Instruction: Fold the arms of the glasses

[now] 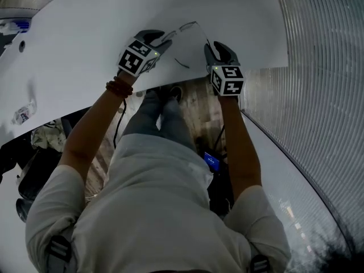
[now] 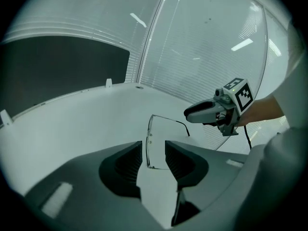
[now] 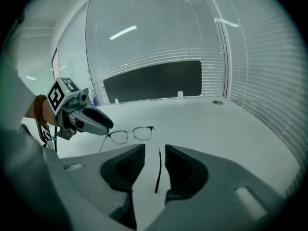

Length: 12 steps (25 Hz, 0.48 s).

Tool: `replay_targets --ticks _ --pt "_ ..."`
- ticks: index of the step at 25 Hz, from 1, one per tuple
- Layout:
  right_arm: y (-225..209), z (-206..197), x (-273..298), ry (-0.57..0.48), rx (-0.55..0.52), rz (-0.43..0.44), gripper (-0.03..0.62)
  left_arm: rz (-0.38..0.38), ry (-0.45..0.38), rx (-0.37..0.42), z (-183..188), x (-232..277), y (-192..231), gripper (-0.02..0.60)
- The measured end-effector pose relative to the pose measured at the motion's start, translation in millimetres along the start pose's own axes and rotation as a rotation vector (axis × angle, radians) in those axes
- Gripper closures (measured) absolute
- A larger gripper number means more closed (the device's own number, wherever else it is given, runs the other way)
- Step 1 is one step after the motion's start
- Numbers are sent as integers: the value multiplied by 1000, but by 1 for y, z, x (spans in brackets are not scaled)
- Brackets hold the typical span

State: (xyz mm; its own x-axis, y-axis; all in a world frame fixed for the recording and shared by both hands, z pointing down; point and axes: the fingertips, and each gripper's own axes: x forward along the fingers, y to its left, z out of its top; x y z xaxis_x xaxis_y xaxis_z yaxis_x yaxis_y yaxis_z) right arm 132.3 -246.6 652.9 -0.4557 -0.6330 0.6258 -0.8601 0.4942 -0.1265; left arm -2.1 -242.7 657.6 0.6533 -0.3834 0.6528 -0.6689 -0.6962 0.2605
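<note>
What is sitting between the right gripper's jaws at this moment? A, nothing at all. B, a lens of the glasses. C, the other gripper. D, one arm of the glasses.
D: in the right gripper view, one thin dark arm of the unfolded glasses runs down the gap of the right gripper, whose jaws stand apart on either side of it.

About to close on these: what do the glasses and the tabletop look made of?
Glasses: thin dark wire-like rims and slim arms, probably metal, around clear lenses; the arm ends look slightly thicker, maybe plastic tips. Table: smooth, matte white, no grain visible, likely laminate or painted board; can't tell which.
</note>
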Motion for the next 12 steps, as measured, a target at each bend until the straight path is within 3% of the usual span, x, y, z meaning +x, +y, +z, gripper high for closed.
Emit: replay_targets --ticks 12 --pt "7 -31 32 101 59 60 462 -39 27 -59 -16 20 -2 426"
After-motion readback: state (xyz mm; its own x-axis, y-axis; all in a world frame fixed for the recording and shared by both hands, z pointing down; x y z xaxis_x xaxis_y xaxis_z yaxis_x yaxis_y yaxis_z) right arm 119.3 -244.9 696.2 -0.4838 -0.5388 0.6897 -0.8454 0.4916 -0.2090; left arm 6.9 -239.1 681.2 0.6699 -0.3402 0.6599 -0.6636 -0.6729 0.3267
